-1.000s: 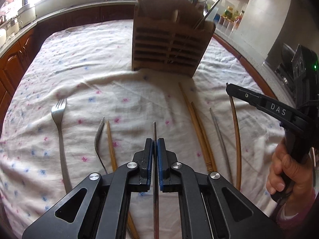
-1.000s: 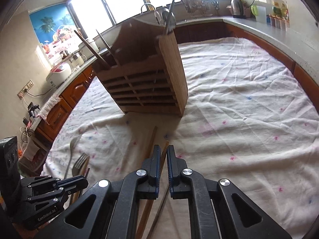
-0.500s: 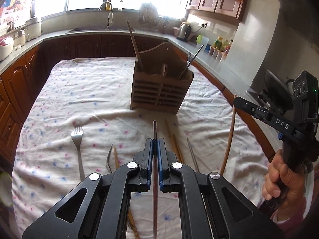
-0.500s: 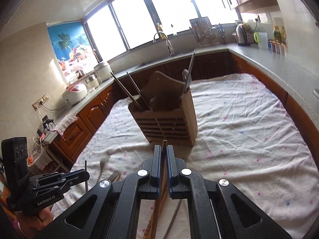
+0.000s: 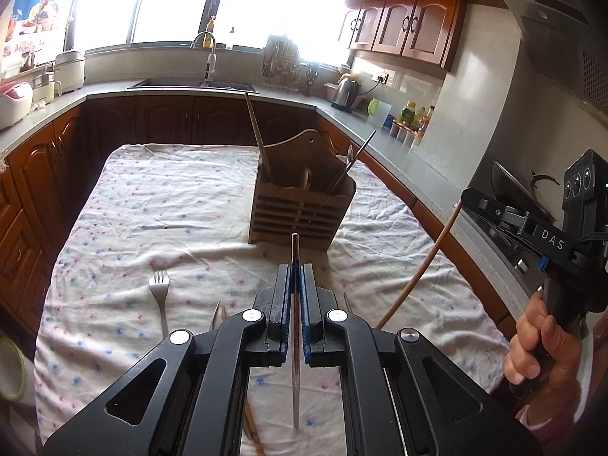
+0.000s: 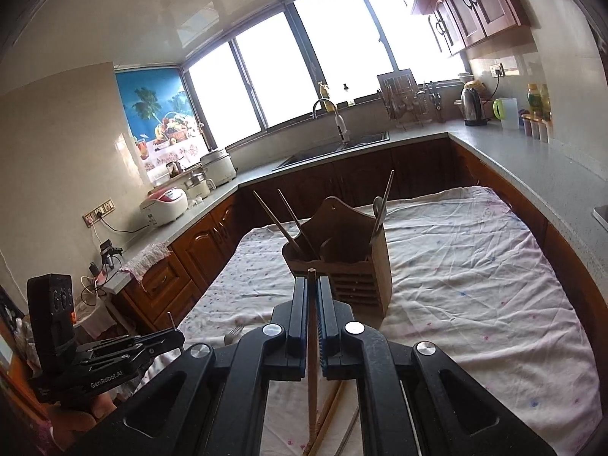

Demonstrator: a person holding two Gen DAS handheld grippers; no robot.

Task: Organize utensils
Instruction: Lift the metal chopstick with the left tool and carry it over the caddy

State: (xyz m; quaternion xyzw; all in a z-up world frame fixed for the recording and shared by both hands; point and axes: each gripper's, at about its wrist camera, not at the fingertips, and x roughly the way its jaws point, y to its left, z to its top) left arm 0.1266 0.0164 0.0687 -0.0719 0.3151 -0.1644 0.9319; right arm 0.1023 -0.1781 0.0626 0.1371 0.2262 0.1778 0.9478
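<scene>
Left gripper (image 5: 295, 271) fingers pinch a metal chopstick (image 5: 295, 338); right gripper (image 6: 311, 285) fingers pinch a wooden chopstick (image 6: 312, 357); wooden utensil holder (image 5: 300, 212) stands beyond both.

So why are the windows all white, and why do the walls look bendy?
Left wrist view: daylight washes out the windows, and the counter curves from the fisheye lens. Right wrist view: the windows glare white too, the cupboards lean, and the corners go dark.
</scene>
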